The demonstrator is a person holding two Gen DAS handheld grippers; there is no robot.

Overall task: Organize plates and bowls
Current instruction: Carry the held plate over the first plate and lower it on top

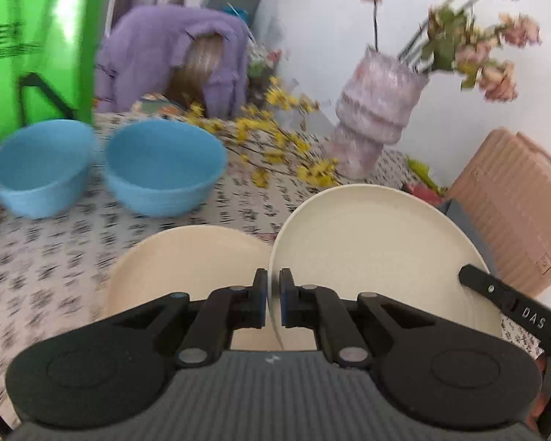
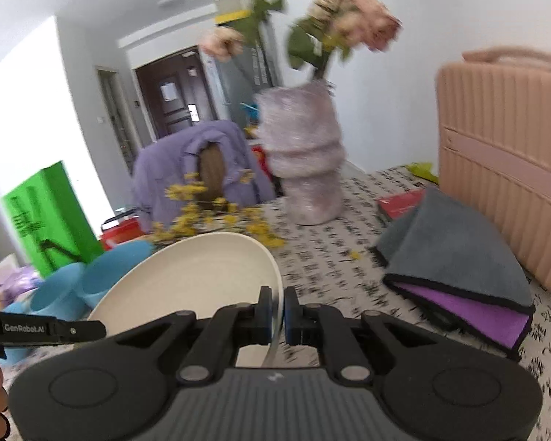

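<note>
While both grippers share one load, a cream plate (image 1: 378, 250) is held raised and tilted above a patterned tablecloth (image 1: 55, 257). From the left wrist camera, the left gripper (image 1: 273, 303) sits at 6 o'clock, its two fingers pinching the plate's near rim. A second cream plate (image 1: 187, 261) lies flat on the cloth just beside and partly under the lifted one, towards 7 o'clock. Two blue bowls (image 1: 161, 169) stand side by side at 10 o'clock, near but not nested. A ribbed pink vase (image 1: 374, 117) of flowers stands at 1 o'clock, with yellow blossom sprays lying beside it.

From the right wrist camera, the right gripper (image 2: 277, 312) is likewise pressed onto the plate's thin edge at 6 o'clock, the plate spreading away towards 10 o'clock. A folded grey and purple cloth (image 2: 455, 264) rests at 3 o'clock.

The plate looks rigid, light and smooth, likely plastic or a similar material, so it could slip or pivot in a narrow rim pinch. Opposite rim holds, as here, seem the steadiest grip. Lowering it squarely onto the flat plate looks like the fitting next step; the bowls remain unstacked.
</note>
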